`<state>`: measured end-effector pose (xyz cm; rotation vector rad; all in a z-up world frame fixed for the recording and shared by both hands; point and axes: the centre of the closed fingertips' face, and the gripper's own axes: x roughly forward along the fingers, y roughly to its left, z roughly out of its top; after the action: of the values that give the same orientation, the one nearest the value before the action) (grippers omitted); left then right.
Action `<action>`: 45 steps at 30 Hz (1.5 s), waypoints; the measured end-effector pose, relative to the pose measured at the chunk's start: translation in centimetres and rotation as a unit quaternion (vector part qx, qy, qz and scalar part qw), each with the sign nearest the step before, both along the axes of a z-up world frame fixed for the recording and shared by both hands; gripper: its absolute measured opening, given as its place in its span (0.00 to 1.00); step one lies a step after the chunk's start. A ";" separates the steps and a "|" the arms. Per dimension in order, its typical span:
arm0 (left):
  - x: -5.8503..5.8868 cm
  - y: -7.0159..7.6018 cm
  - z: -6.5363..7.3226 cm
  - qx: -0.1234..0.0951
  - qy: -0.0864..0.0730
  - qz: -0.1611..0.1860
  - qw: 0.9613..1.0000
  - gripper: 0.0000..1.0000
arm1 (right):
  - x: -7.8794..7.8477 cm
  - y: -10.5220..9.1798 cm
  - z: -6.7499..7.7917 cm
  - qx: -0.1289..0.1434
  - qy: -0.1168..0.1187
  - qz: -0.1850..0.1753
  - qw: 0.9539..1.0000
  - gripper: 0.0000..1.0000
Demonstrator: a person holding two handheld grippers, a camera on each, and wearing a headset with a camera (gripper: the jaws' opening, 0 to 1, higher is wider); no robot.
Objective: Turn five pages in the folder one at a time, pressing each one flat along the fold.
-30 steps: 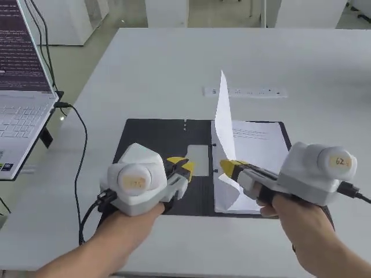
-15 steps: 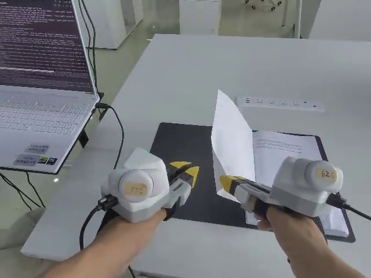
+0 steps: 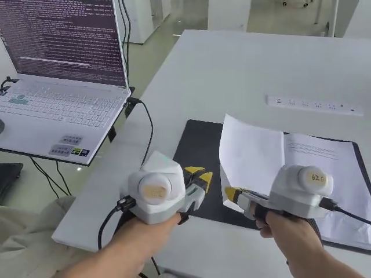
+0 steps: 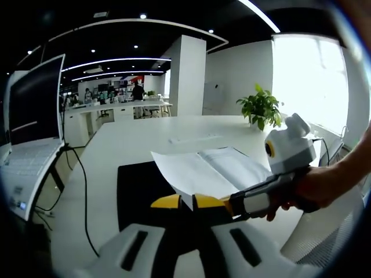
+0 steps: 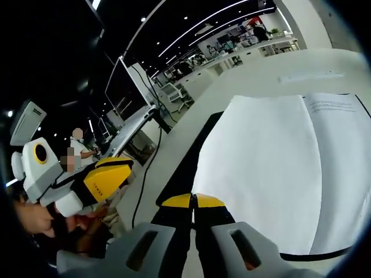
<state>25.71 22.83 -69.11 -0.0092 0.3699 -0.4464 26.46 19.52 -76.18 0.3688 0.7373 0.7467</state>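
Right gripper [image 3: 233, 194] at 5 o'clock in head view, jaws pinching near edge of the lifted page [image 3: 255, 156]. Black folder [image 3: 197, 145] lies open on table [image 3: 232, 63], toward 3 o'clock. Left gripper [image 3: 200, 175] at 6 o'clock over folder's left cover; can't tell if jaws are spread.

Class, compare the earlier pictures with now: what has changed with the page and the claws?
The page, clamped in the right claw, has tipped from upright leftward over the black folder. Unchanged: the right claw's grip, the left claw hovering beside it, the folder lying flat.
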 end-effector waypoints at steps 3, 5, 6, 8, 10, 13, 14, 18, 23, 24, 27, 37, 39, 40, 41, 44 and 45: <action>0.1 -0.3 -0.7 0.005 0.004 -0.007 1.000 0.06 | 0.1 0.4 -1.2 -0.008 0.009 0.002 1.000 0.00; 0.2 -0.5 -1.3 0.012 0.009 -0.013 1.000 0.06 | 0.1 0.7 -2.0 -0.008 0.020 0.002 1.000 0.00; 0.2 -0.6 -1.4 0.012 0.010 -0.014 1.000 0.06 | 0.1 0.8 -2.2 -0.010 0.021 0.002 1.000 0.00; 0.3 -0.9 -1.9 0.015 0.015 -0.019 1.000 0.06 | 0.0 1.0 -3.1 -0.014 0.028 0.004 1.000 0.00; 0.4 -1.2 -2.3 0.017 0.018 -0.024 0.999 0.06 | -0.1 1.2 -3.9 -0.018 0.035 0.006 0.999 0.00; 0.5 -1.3 -2.8 0.020 0.022 -0.028 0.999 0.06 | -0.5 1.4 -4.6 -0.014 0.045 0.006 0.999 0.00; 0.6 -1.4 -3.0 0.021 0.023 -0.029 0.999 0.06 | -0.7 1.3 -4.8 -0.014 0.046 0.006 0.999 0.00; 0.9 -1.7 -3.7 0.027 0.029 -0.034 0.999 0.06 | -1.2 1.1 -5.2 -0.006 0.056 0.002 0.998 0.00; 0.9 -2.6 -4.6 0.033 0.039 -0.044 0.998 0.06 | -1.7 1.1 -4.7 0.011 0.055 0.003 0.998 0.07; 0.9 -2.8 -4.8 0.036 0.039 -0.047 0.997 0.06 | -1.7 1.1 -4.6 0.016 0.053 0.004 0.998 0.10; 0.9 -3.4 -5.5 0.043 0.043 -0.055 0.997 0.06 | -2.3 0.9 -4.5 0.023 0.054 0.009 0.998 0.12; 1.0 -4.5 -10.2 0.081 0.079 -0.081 0.990 0.05 | -0.9 -5.9 -2.3 0.028 0.015 -0.040 0.999 0.06; 1.0 -4.4 -11.2 0.097 0.083 -0.085 0.988 0.05 | 0.2 -7.4 -1.8 0.044 0.014 -0.065 0.997 0.06; 1.0 -4.2 -11.5 0.103 0.083 -0.085 0.988 0.05 | 0.8 -8.2 -1.5 0.056 0.015 -0.078 0.995 0.07; 1.0 -4.1 -11.9 0.106 0.086 -0.084 0.987 0.06 | 1.1 -8.6 -1.3 0.058 0.012 -0.079 0.995 0.07; 1.0 -3.5 -12.8 0.114 0.095 -0.075 0.986 0.06 | 2.1 -9.7 -1.4 0.062 0.015 -0.084 0.994 0.07; 0.9 -3.4 -13.0 0.116 0.097 -0.074 0.986 0.06 | 2.4 -10.0 -1.3 0.066 0.015 -0.086 0.994 0.07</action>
<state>26.62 19.46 -82.07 0.2032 0.6155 -0.5499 28.84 9.52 -77.48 0.5575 0.6771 0.6287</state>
